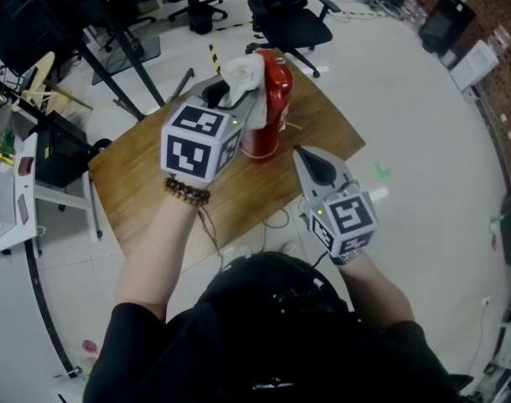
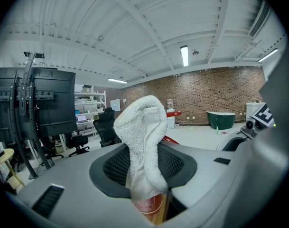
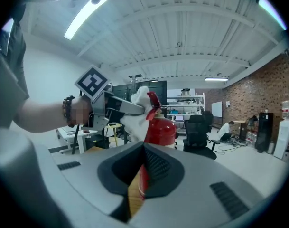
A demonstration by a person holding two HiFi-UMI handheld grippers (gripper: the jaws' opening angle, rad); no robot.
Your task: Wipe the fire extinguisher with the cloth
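White cloth sits clamped between left gripper jaws.

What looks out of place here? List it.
Nothing stands out. The extinguisher stands upright on the table, with no damage showing. The left gripper holds the cloth by its top. The right gripper is shut and empty beside it.

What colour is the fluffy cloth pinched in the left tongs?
White; the cloth shows best in the left gripper view.
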